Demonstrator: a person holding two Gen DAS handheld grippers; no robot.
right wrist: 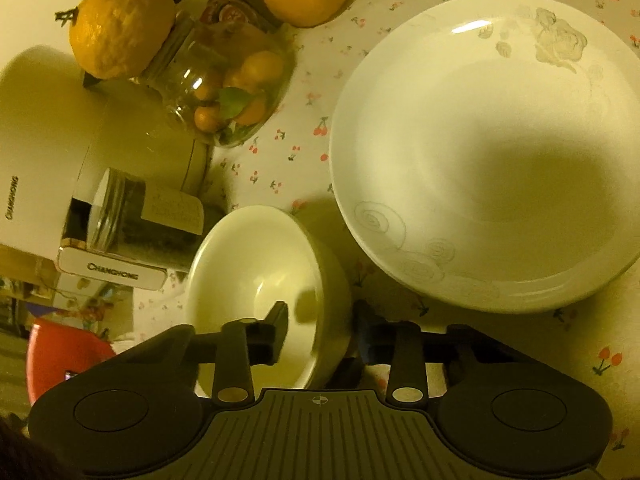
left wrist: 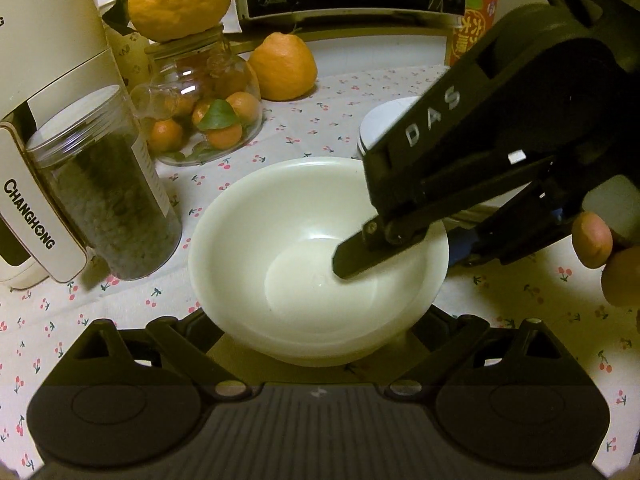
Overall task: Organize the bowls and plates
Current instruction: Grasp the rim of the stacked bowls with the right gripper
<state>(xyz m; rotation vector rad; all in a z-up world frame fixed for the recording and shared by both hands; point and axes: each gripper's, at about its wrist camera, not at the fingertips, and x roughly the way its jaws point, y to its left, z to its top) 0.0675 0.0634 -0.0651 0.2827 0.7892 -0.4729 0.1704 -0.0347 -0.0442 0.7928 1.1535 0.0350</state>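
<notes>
Right wrist view: the right gripper (right wrist: 320, 332) is seen with jaws narrowed astride the bowl's (right wrist: 256, 276) near wall, one finger inside, one outside; pad contact cannot be told. The plate (right wrist: 480, 152) is set just beyond on the surface (right wrist: 296, 152). Left gripper's (left wrist: 316, 320) jaw state cannot be told; fingertips are hidden behind the bowl.

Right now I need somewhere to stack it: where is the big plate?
In the right wrist view, the big plate lies on the tablecloth, right of the small bowl.
</notes>
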